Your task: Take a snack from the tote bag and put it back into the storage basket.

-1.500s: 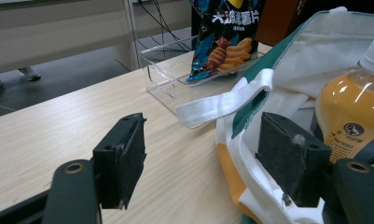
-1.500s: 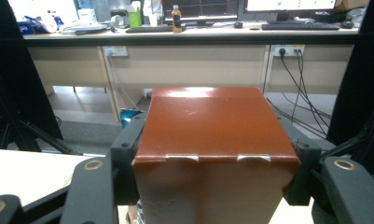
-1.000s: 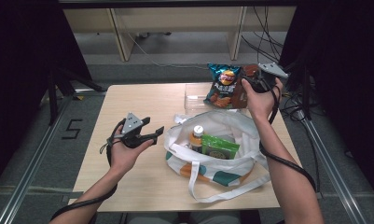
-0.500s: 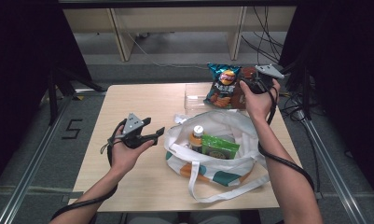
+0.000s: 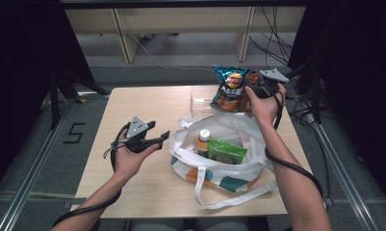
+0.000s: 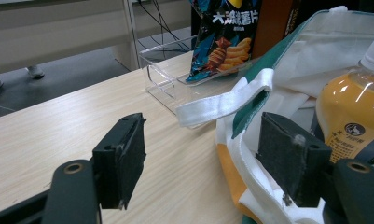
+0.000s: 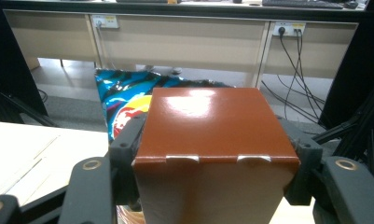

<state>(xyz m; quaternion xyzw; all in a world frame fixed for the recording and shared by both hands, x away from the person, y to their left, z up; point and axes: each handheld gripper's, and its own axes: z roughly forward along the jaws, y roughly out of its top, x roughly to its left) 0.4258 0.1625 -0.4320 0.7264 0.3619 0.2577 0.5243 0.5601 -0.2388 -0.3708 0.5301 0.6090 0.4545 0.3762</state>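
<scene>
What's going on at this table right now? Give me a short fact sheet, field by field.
Setting: wooden table
Right gripper: fingers clamped on a brown box
Left gripper: fingers apart, holding nothing, beside the tote bag
In the bag: orange drink bottle, green packet
Behind the bag: chip bag standing in a clear tray

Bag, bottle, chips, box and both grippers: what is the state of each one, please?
Bag: open, on table.
Bottle: capped, upright in bag.
Chips: sealed, in clear tray.
Box: closed, gripped.
Left gripper: open, empty.
Right gripper: shut on box.
</scene>
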